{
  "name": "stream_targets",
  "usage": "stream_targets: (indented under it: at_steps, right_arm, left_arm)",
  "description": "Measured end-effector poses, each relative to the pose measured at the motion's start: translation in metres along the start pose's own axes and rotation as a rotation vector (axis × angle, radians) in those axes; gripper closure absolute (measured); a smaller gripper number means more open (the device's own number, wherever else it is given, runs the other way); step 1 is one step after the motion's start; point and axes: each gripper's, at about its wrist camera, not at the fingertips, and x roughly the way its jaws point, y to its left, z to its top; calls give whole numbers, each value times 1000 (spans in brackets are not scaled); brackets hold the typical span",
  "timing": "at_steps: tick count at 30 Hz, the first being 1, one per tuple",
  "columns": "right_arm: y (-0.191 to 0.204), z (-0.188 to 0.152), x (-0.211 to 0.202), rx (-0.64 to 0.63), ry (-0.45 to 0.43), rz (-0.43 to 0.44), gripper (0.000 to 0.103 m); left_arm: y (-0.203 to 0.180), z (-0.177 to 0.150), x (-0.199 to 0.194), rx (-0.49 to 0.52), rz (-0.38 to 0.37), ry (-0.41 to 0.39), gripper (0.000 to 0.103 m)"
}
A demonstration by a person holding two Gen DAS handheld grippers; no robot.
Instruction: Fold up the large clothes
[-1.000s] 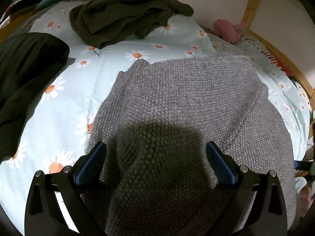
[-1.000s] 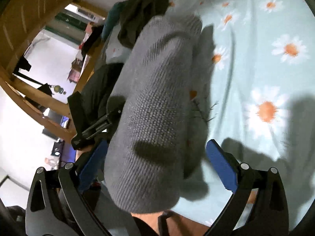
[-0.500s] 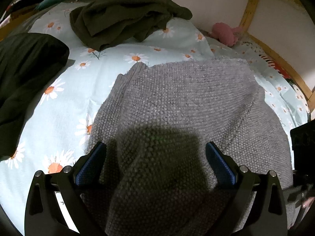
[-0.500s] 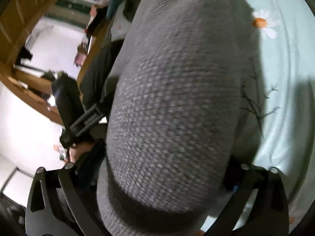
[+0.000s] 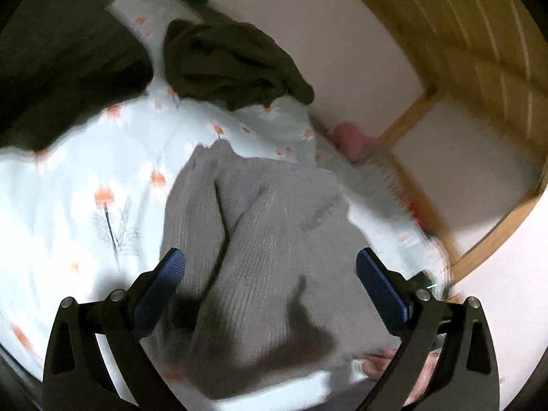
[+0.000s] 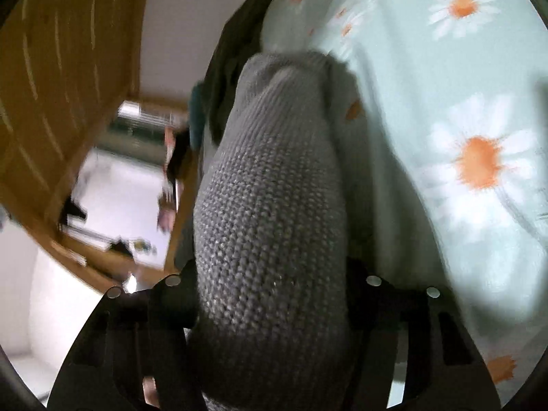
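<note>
Sweater (image 6: 274, 226), grey and chunky-knit, fills the space between my right tongs (image 6: 274, 311): a thick rolled fold runs straight out from them along the line they point, its long axis heading away from the camera toward the far end of the bed (image 6: 445, 68). These tongs are closing, with the knit bundled between them; the black arms sit against both sides of the fold, though the pads themselves are hidden behind the wool, so I judge it a grip rather than see it cleanly.

My left tongs (image 5: 270, 274) stand wide apart and hold nothing. Their blue pads (image 5: 161, 284) hover above the near part of the same sweater (image 5: 267, 246), which lies rumpled on the daisy-print bedsheet (image 5: 68, 205), stretching up and away from them. This view is motion-blurred.

So the garment lies ahead of both hands, but only the right hand has cloth. The next fold, I judge, turns on carrying that rolled edge lengthwise across the body of the sweater.

Farther back on the bed sits a heap of dark olive clothing (image 5: 226, 65); a pink soft thing (image 5: 352, 140) rests by the wooden bed frame (image 5: 462, 68) and the wall.
</note>
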Motion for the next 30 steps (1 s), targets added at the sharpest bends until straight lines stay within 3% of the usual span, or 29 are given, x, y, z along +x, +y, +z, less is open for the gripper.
stream_targets:
  at_steps: [4, 9, 12, 15, 17, 19, 22, 27, 30]
  right_arm:
    - [-3, -7, -13, 61, -118, 11, 46]
    - [-12, -10, -18, 161, -173, 63, 47]
    - [-17, -17, -19, 209, -185, 85, 47]
    - [-19, -15, -23, 191, -179, 70, 47]
    - [-17, -14, -24, 176, -168, 57, 47]
    - [-16, -16, -25, 160, -156, 46, 46]
    - [-14, -20, -25, 125, -128, 21, 46]
    - [-6, -33, -22, 52, -71, -42, 46]
    - [-4, -31, -20, 38, -56, -61, 46]
  left_arm:
    - [16, -34, -6, -198, -99, -76, 5]
    - [33, -63, -12, -374, -99, -185, 5]
    - [45, -92, -5, -533, -89, -118, 5]
    - [49, -128, 7, -610, -68, -62, 5]
    - [54, -144, 26, -689, -149, -14, 5]
    - [59, -151, 32, -786, -248, -48, 5]
    - [53, -143, 25, -783, -320, -173, 5]
    - [63, -143, 20, -857, -347, -233, 5]
    - [56, -140, 10, -805, -406, -258, 5]
